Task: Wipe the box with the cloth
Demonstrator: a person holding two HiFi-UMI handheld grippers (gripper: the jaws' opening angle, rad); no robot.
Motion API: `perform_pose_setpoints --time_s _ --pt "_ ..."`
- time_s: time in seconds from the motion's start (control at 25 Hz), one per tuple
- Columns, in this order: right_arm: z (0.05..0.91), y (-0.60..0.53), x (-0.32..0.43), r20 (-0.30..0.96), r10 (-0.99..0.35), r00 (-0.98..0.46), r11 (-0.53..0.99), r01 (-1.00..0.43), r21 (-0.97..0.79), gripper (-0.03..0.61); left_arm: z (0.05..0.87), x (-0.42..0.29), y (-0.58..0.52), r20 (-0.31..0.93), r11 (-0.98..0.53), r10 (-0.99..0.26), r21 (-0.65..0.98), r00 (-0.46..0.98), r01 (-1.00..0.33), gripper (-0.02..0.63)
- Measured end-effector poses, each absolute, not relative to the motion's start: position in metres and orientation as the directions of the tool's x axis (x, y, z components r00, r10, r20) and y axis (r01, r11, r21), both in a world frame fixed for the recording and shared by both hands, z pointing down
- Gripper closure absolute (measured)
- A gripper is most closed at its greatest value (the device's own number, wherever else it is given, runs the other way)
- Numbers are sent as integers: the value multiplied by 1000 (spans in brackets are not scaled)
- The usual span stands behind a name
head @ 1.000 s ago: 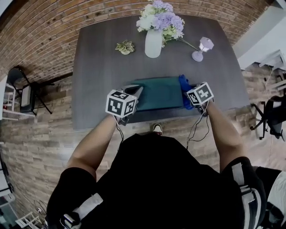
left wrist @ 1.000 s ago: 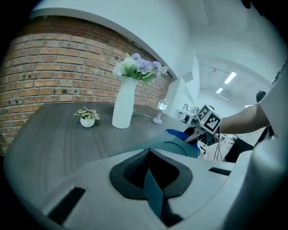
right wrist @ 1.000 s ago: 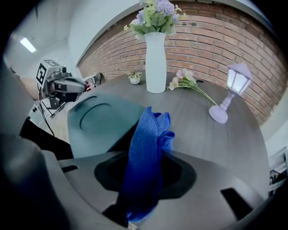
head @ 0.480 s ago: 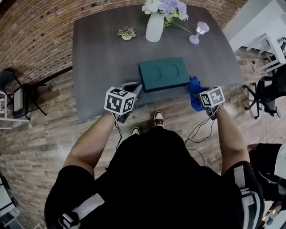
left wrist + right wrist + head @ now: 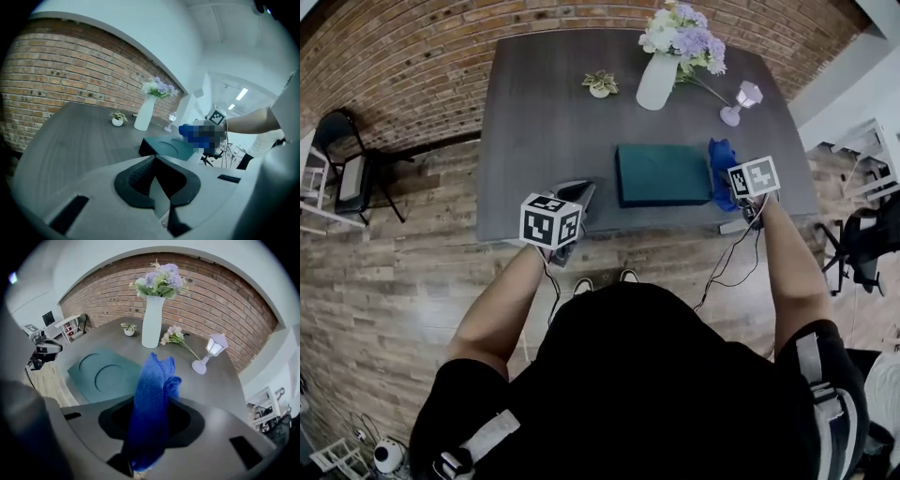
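Observation:
A flat teal box (image 5: 664, 174) with two round recesses in its lid lies on the dark grey table (image 5: 544, 122), near the front edge. My right gripper (image 5: 735, 190) is just right of the box, shut on a blue cloth (image 5: 721, 172) that hangs bunched beside the box's right end. In the right gripper view the cloth (image 5: 152, 394) rises out of the jaws, with the box (image 5: 101, 376) ahead on the left. My left gripper (image 5: 578, 191) is at the table's front edge, left of the box, shut and holding nothing. Its own view shows the box (image 5: 166, 147) ahead.
At the back of the table stand a white vase of flowers (image 5: 657, 80), a small potted plant (image 5: 600, 84) and a little lilac lamp (image 5: 742, 101). A brick wall runs behind. A black chair (image 5: 352, 173) is on the floor at left, white shelving (image 5: 872, 159) at right.
My right gripper has carried the cloth from off the table's front right corner back to the box's right end. The left gripper has stayed near the front edge. My head has shifted.

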State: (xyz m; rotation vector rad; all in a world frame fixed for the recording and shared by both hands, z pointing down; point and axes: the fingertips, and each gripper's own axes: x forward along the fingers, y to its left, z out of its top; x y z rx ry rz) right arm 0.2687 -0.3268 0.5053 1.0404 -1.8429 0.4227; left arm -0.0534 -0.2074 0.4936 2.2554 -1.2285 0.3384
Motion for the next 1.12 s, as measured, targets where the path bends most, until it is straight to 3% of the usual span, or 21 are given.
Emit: perform_pose_setpoints --time_s 0.24,0.44,0.76,0.92,1.12 --pt "525 -361 187 884 -411 -225 710 -687 155 434 498 -109 -179 489 -271 -773 323 405 -907 604" --pt "526 -355 70 876 -335 -347 850 -513 122 434 499 -160 -144 505 -102 -822 322 262 -941 604" --pt "512 -260 -86 821 -157 -548 982 -173 72 433 487 -178 -118 512 -54 -838 271 192 -961 604" --pt "504 -244 -89 795 -133 -592 985 -168 40 433 488 -169 -124 517 -91 -827 268 223 -959 604" --pt "514 -284 3 815 -243 -526 925 -378 32 433 496 -122 -151 518 -211 -785 293 340 -933 604"
